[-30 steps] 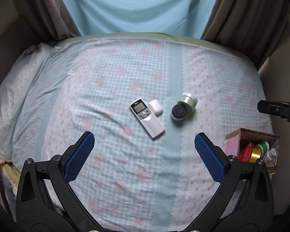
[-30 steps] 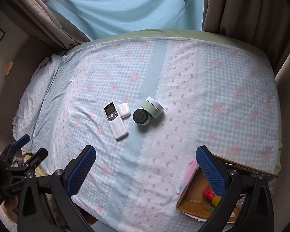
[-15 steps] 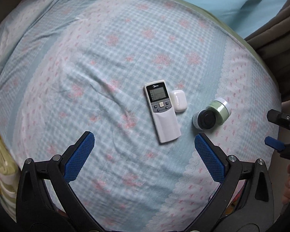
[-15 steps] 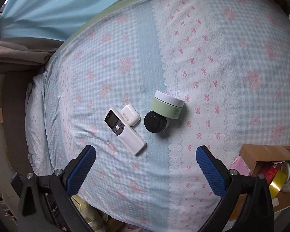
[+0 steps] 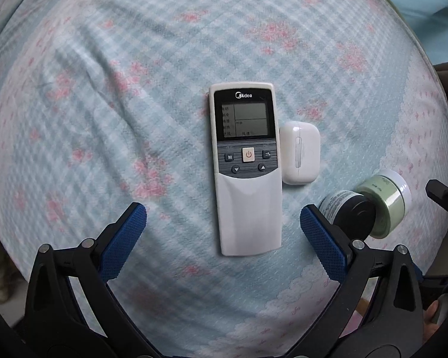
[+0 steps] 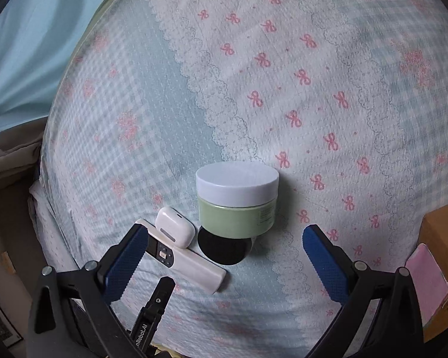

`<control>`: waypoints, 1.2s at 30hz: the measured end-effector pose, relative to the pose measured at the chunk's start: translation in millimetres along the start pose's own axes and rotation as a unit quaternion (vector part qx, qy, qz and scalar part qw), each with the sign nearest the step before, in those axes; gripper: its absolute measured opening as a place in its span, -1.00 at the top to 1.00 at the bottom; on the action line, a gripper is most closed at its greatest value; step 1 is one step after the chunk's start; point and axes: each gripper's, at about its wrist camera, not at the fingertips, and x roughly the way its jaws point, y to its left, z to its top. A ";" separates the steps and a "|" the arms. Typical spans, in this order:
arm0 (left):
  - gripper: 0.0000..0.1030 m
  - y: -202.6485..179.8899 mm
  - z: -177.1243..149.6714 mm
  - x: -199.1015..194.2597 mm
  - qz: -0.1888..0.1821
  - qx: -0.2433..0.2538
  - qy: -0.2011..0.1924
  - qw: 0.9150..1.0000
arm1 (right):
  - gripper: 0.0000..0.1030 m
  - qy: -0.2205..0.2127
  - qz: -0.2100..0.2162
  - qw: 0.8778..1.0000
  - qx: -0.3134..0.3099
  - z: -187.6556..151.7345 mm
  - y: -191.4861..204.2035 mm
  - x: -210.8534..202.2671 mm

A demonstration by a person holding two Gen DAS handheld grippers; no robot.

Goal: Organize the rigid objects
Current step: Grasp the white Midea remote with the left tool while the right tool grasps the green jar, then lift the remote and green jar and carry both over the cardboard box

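Left wrist view, remote [image 5: 248, 173] nearer, claws closer.

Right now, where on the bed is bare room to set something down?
Bare sheet lies left of the Midea remote and beyond the green jar. The remote, earbud case, black-lidded jar and green jar are crowded together. The cardboard box borders the right edge.

- A bed [image 5: 110, 125] is wearing a blue checked sheet [image 6: 328, 95] with pink bows.
- A light blue curtain [image 6: 21, 47] is hanging behind it.
- A cardboard box [image 6: 442, 238] is sitting at its edge.
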 end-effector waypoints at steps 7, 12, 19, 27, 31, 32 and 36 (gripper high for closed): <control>-0.77 -8.5 0.3 39.4 0.002 -0.017 0.031 0.999 | -1.00 0.008 -0.008 1.000 0.025 9.4 -8.1 25.6; -0.62 -14.0 6.1 50.9 0.008 -0.020 0.037 0.999 | -0.91 0.009 -0.014 0.999 0.033 14.7 -7.7 36.6; -0.61 -25.6 12.5 55.8 0.017 -0.010 0.029 0.999 | -0.64 0.018 -0.012 0.998 0.057 14.8 -6.8 52.3; -0.29 -36.5 32.8 50.9 0.008 0.004 0.023 1.000 | -0.31 0.026 -0.014 0.996 0.085 12.3 -15.6 61.7; -0.06 -27.6 37.8 47.8 -0.005 -0.003 0.025 1.000 | -0.31 0.022 -0.012 0.996 0.084 12.0 -15.4 62.2; -0.06 -26.9 39.1 47.4 -0.010 -0.005 0.026 1.000 | -0.31 0.022 -0.013 0.996 0.082 11.3 -13.7 63.5; -0.06 -13.1 41.1 44.9 -0.019 -0.005 0.028 0.999 | -0.31 0.020 -0.015 0.997 0.074 10.5 -14.4 62.9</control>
